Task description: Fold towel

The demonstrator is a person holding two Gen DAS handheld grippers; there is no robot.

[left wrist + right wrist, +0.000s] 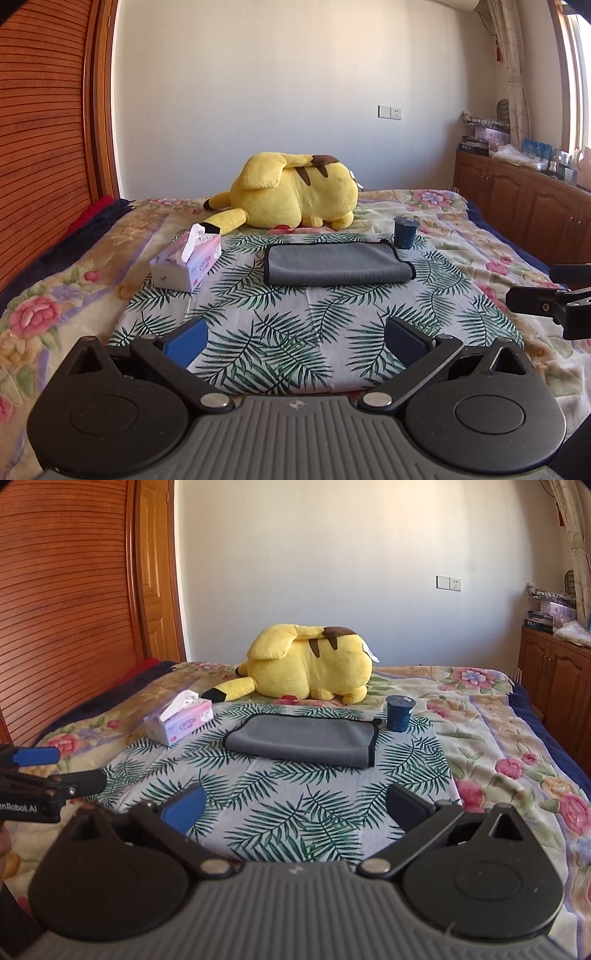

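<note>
A grey towel [338, 263] with black edging lies folded flat on the palm-leaf cloth [295, 325] on the bed; it also shows in the right wrist view [301, 740]. My left gripper [295, 338] is open and empty, held well short of the towel's near edge. My right gripper [295, 806] is open and empty, also short of the towel. The right gripper's side shows at the right edge of the left wrist view [543, 299], and the left gripper's side shows at the left edge of the right wrist view [48, 775].
A pink tissue box [188, 260] stands left of the towel. A dark blue cup [405, 232] stands at its far right corner. A yellow plush toy [295, 194] lies behind. A wooden headboard [40, 129] is on the left, and cabinets [517, 199] are on the right.
</note>
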